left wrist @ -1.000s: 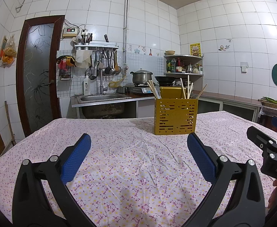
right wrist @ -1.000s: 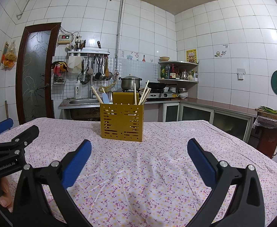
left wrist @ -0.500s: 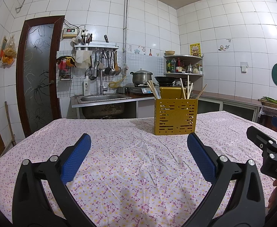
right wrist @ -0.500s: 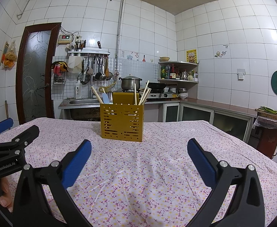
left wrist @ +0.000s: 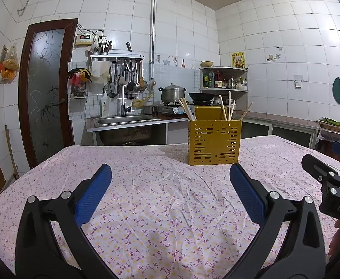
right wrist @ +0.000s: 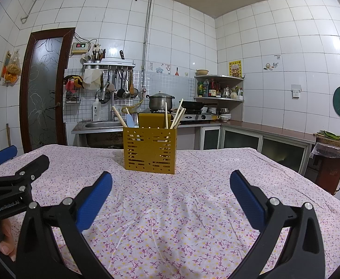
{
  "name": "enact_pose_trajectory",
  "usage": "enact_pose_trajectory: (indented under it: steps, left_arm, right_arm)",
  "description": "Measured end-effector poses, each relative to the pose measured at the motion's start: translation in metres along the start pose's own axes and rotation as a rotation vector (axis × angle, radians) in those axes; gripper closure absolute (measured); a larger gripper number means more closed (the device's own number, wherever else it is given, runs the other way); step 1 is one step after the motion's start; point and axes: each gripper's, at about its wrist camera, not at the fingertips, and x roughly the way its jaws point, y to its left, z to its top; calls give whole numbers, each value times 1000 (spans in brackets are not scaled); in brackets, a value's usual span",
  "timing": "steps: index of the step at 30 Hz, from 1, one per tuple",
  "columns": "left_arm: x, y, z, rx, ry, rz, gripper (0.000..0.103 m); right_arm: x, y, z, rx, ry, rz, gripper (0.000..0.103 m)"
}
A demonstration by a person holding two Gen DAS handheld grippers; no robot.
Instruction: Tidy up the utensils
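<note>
Currently: left claw (left wrist: 170, 183) spread wide, blue pads apart, gripping nothing, poised low over the table (left wrist: 146, 209) with its floral cloth. Right claw (right wrist: 171, 184) likewise spread wide and gripping nothing, poised over the same table beside the left one.

Utensil holder (left wrist: 214, 141), a yellow slotted box, upright on the table toward the far edge, well apart from both claws. In the left wrist view: ahead and to the right of the claw's centre line, beyond the right pad's tip. In the right wrist view: holder (right wrist: 149, 150) ahead and slightly left of centre, between the two pads' lines of sight.

Chopsticks (left wrist: 222, 110) standing tilted inside the holder, tips up, grouped at the left and right sides; a light blue utensil (right wrist: 130, 121) visible among them from the right wrist view.

Behind the table: sink (left wrist: 125, 121), pot (left wrist: 172, 94) on the stove.
</note>
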Motion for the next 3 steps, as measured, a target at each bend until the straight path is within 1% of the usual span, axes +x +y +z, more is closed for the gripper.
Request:
enact_pose_trajectory:
  steps: [3]
  left_arm:
    - [1,1,0,-1,4,-2,5]
  right_arm:
    - [0,0,0,0,1,0,4]
